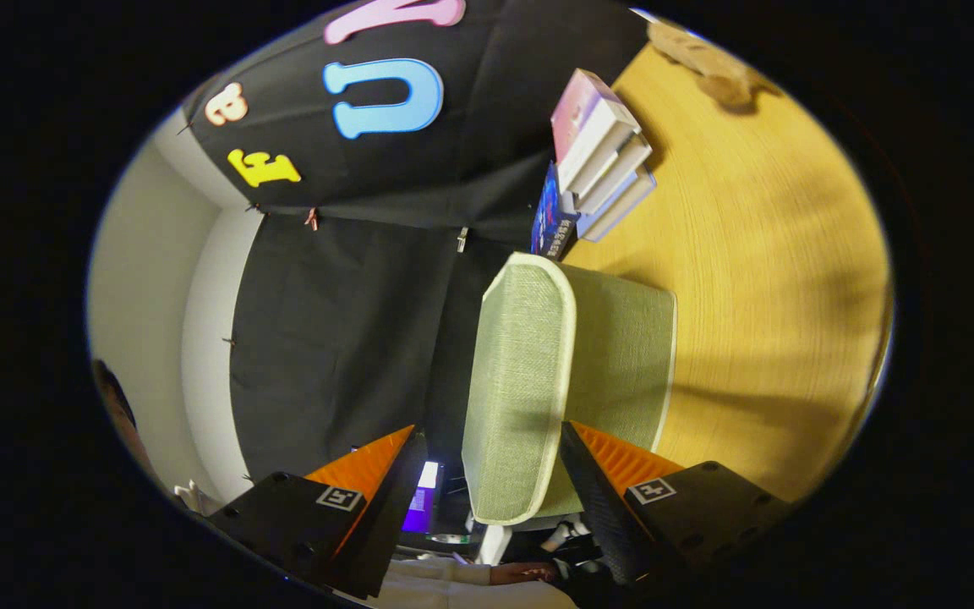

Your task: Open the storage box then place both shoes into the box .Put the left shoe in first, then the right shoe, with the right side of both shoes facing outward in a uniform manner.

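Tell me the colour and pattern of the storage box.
Pale green woven fabric with cream piping, best in the gripper view: storage box, lying between the open jaws.

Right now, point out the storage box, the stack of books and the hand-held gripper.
storage box [571,355]: gripper view, on its green fabric side.
stack of books [601,156]: gripper view, on the pale page edges.
hand-held gripper [487,486]: gripper view, midway between its open fingertips.

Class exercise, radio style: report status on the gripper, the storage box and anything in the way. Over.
Gripper open, fingers either side of the storage box edge. Box's fabric lid closed. Stack of books beyond the box on the wooden table, apart from it.
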Demonstrator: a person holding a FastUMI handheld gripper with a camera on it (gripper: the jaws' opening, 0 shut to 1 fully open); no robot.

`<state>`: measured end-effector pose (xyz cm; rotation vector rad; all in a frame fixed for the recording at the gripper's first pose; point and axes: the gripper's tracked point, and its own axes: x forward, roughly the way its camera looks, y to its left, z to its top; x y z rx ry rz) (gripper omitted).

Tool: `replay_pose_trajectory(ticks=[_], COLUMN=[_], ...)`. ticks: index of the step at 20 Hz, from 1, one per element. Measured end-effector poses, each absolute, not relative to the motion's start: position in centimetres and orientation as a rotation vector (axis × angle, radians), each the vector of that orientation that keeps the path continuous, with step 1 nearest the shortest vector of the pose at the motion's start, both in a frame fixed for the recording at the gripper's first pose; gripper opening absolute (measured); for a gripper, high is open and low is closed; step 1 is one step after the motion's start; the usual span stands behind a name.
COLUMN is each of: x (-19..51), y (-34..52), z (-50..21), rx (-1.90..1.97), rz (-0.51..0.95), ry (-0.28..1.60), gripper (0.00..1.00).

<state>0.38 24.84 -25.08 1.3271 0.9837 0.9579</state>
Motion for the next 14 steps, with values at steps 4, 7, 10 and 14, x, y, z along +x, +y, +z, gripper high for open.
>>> replay_pose_trajectory(ticks=[4, 7, 10, 14], x=[0.9, 1.2, 1.2, 1.1], y=[26.4, 27.0, 27.7, 28.3], z=[-27.1, -27.0, -26.4, -26.4], rx=[1.419, 1.489, 1.525, 1.529], rz=[0.947, 0.949, 0.959, 0.953], ry=[1.018, 1.009, 0.987, 0.999], gripper=[0.97, 0.97, 0.95, 0.83])
